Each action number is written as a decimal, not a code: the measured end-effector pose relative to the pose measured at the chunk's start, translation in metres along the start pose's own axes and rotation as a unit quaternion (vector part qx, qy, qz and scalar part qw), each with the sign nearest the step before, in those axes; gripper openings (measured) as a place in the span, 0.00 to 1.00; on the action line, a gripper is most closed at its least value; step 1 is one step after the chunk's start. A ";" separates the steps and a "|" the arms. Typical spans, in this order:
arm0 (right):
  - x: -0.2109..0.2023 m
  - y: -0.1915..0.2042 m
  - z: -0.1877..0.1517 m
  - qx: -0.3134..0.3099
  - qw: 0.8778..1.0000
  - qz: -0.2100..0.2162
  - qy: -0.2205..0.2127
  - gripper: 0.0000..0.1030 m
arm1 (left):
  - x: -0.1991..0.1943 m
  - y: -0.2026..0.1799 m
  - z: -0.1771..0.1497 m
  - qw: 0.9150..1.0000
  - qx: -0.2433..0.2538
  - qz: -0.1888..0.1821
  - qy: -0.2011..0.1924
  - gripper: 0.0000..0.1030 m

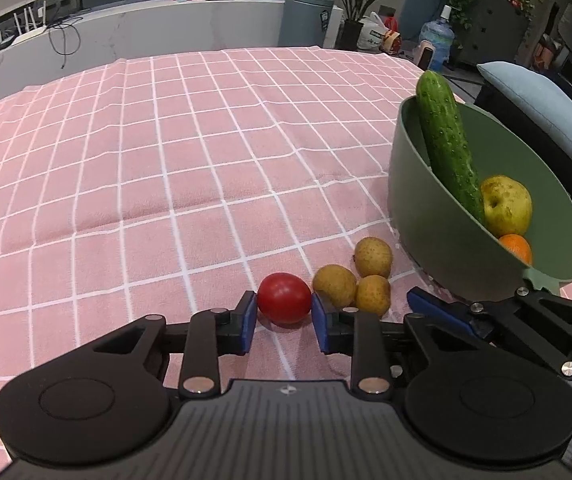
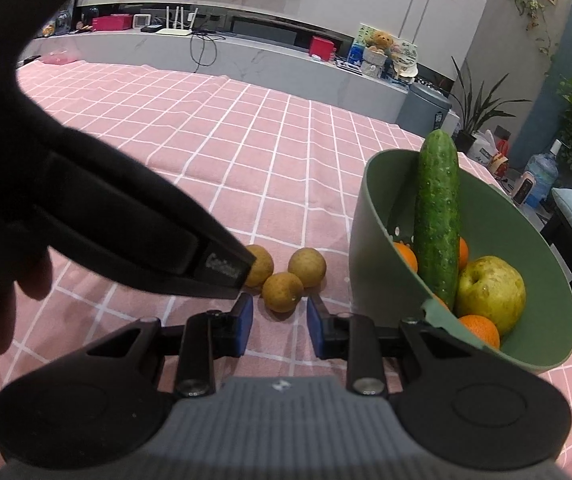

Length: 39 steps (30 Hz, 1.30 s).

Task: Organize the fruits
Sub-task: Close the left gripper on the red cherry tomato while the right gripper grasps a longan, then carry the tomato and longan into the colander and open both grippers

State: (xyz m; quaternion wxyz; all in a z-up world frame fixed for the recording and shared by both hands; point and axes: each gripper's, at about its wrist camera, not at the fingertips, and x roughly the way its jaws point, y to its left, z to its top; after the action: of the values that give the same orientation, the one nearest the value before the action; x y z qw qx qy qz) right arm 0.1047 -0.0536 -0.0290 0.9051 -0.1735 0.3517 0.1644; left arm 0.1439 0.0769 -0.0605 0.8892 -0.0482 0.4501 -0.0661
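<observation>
A red tomato lies on the pink checked cloth between the blue pads of my left gripper, which is open around it; the pads look close to it. Three small yellow-brown fruits lie just right of it. A green bowl holds a cucumber, a yellow apple and an orange. My right gripper is open and empty just before the nearest small fruit. The bowl stands to its right.
The left gripper's black body crosses the left of the right wrist view and hides part of the cloth. A grey-blue chair cushion stands beyond the bowl at the table's right edge. The pink cloth stretches far and left.
</observation>
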 end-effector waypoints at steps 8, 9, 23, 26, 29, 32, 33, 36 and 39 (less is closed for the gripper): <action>0.004 0.006 0.004 0.003 1.000 -0.014 -0.006 0.23 | -0.017 0.014 -0.003 0.999 -0.037 0.007 -0.013 0.31; 0.005 0.006 0.005 0.003 1.000 -0.018 -0.005 0.23 | -0.019 0.014 -0.004 0.999 -0.039 0.007 -0.015 0.31; 0.011 0.007 0.004 0.007 1.000 -0.019 0.007 0.16 | -0.029 0.014 -0.010 0.998 -0.050 0.004 -0.027 0.31; 0.002 0.005 0.006 0.007 1.000 -0.008 -0.002 0.15 | -0.034 0.015 -0.011 0.998 -0.055 0.001 -0.032 0.31; -0.011 -0.002 0.009 0.010 1.000 0.006 -0.012 0.15 | -0.043 0.016 -0.013 0.997 -0.067 -0.008 -0.038 0.31; -0.025 -0.011 0.012 0.019 0.999 0.020 -0.021 0.15 | -0.051 0.016 -0.012 0.996 -0.077 -0.012 -0.042 0.31; -0.031 -0.014 0.011 0.022 0.999 0.025 -0.025 0.15 | -0.054 0.016 -0.011 0.996 -0.081 -0.017 -0.045 0.31; -0.050 -0.025 0.017 0.030 0.998 0.033 -0.044 0.15 | -0.063 0.014 -0.008 0.994 -0.091 -0.027 -0.053 0.31; -0.068 -0.037 0.022 0.037 0.997 0.035 -0.062 0.15 | -0.073 0.006 -0.003 0.993 -0.091 -0.035 -0.062 0.31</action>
State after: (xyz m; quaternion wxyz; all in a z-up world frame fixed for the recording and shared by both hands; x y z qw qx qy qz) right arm 0.0852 -0.0891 0.0405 0.9247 -0.1171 0.3064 0.1931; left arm 0.0989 0.0947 -0.0051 0.9045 -0.1485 0.3963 -0.0524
